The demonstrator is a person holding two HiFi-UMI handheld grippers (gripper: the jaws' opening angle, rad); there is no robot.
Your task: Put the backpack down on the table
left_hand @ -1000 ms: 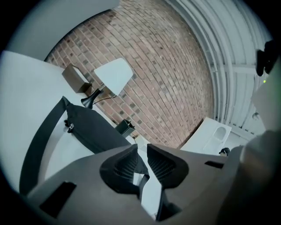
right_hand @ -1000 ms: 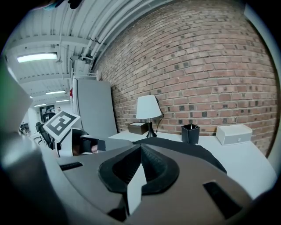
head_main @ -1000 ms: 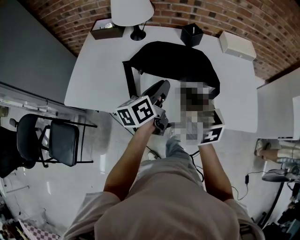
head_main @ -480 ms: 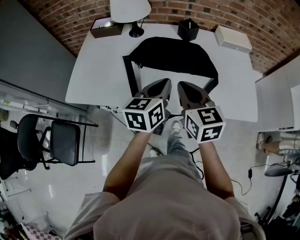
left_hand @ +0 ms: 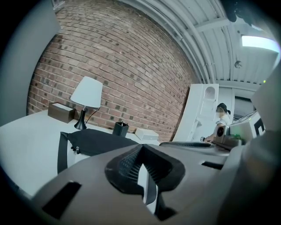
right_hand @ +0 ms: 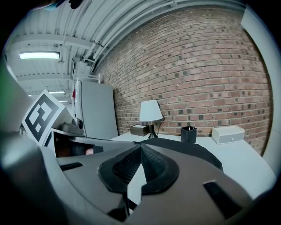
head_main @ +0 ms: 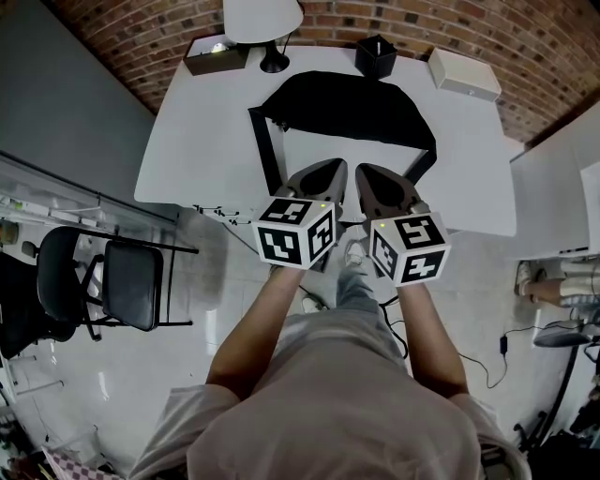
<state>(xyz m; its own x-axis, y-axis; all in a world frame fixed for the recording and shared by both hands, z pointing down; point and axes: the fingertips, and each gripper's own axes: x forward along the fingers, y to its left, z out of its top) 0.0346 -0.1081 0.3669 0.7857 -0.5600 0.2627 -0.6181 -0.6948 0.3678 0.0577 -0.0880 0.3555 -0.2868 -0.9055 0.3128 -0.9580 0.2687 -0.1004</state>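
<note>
The black backpack (head_main: 347, 108) lies flat on the white table (head_main: 197, 141), one strap (head_main: 267, 150) stretched toward the front edge. Both grippers hover side by side over the table's front edge, just short of the bag and apart from it. My left gripper (head_main: 330, 171) is shut with nothing in it; its pads meet at the tip (left_hand: 141, 151), with the backpack (left_hand: 96, 141) beyond. My right gripper (head_main: 367, 174) is also shut and empty (right_hand: 140, 151), the backpack (right_hand: 184, 147) ahead of it.
Along the table's back edge by the brick wall stand a lamp (head_main: 264, 23), a brown box (head_main: 214, 56), a black pen holder (head_main: 377, 56) and a white box (head_main: 464, 75). A black chair (head_main: 122, 281) stands on the floor at left. A second table (head_main: 553, 206) adjoins on the right.
My left gripper has rolled upright and shifted to sit level beside the right one. The backpack has stayed flat on the table.
</note>
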